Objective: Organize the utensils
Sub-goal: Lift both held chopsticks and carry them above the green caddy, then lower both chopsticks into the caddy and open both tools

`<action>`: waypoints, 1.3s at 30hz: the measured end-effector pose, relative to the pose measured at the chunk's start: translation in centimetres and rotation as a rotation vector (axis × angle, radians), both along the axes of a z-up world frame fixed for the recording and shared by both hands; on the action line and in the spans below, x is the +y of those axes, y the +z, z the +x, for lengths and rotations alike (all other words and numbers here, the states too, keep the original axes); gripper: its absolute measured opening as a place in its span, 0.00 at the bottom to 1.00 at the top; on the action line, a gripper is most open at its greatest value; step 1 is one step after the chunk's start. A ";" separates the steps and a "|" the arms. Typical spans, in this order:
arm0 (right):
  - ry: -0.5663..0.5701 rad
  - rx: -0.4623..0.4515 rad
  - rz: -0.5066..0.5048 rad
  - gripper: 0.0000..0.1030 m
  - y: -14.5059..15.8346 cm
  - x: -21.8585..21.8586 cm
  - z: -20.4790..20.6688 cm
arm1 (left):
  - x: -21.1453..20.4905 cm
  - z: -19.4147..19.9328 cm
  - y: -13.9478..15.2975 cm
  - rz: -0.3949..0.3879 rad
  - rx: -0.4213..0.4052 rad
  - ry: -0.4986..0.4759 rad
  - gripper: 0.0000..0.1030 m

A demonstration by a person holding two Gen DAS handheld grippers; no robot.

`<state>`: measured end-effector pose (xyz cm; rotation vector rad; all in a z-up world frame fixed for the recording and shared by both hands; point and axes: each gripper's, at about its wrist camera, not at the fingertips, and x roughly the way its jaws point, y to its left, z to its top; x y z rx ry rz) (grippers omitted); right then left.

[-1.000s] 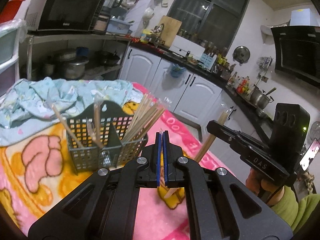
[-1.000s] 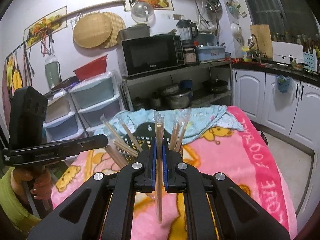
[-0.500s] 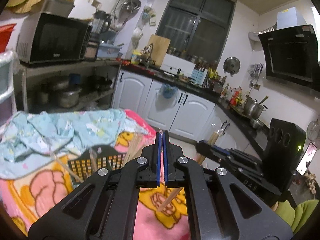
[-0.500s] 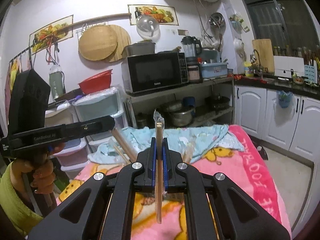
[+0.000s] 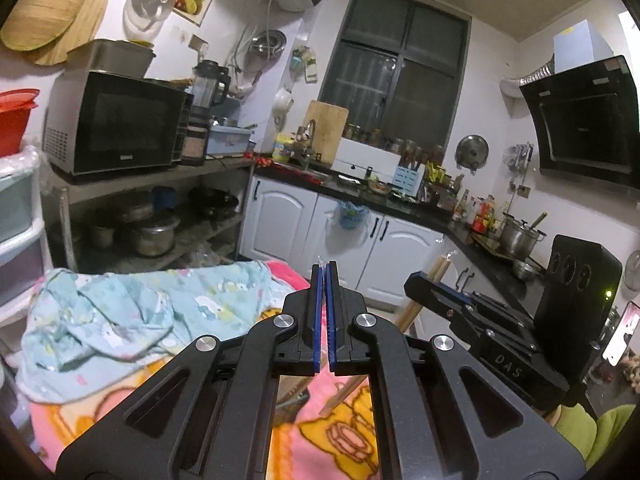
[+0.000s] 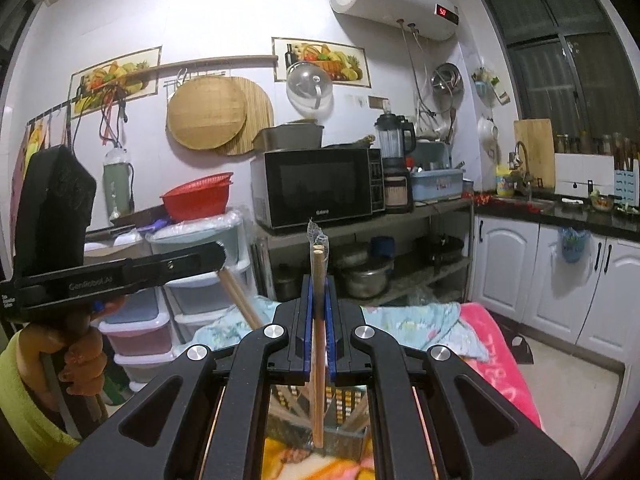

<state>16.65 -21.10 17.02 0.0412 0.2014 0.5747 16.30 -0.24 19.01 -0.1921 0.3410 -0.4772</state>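
Observation:
My right gripper [image 6: 319,312] is shut on a pair of wrapped wooden chopsticks [image 6: 317,344], held upright above the grey utensil basket [image 6: 344,432], whose top shows low between the fingers. In the left wrist view the right gripper [image 5: 420,284] holds those chopsticks [image 5: 416,304] at the right. My left gripper [image 5: 323,312] is shut on a thin clear wrapper tip; in the right wrist view it [image 6: 218,254] grips a chopstick pair [image 6: 240,300] that slants down. The basket is almost hidden in the left wrist view.
A pink cartoon blanket [image 5: 352,432] covers the table, with a light blue cloth [image 5: 132,316] bunched at its far side. Behind stand a shelf with a microwave [image 6: 316,188], plastic drawers [image 6: 136,320] and white cabinets [image 6: 560,280].
Both grippers have risen and tilted upward, so the basket has dropped out of view below the fingers. Each still holds its chopsticks.

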 end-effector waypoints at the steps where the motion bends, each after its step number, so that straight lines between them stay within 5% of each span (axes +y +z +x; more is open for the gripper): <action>1: 0.000 -0.002 0.002 0.05 0.2 0.1 0.3 | 0.2 0.1 0.1 0.000 0.000 0.005 0.00; 18: -0.034 -0.046 0.009 0.05 0.9 1.6 4.8 | 1.3 3.4 -2.5 0.030 0.067 0.043 0.01; 39: -0.069 0.134 -0.042 0.06 -6.7 3.3 9.2 | 0.9 6.7 -8.4 0.047 0.203 0.058 0.01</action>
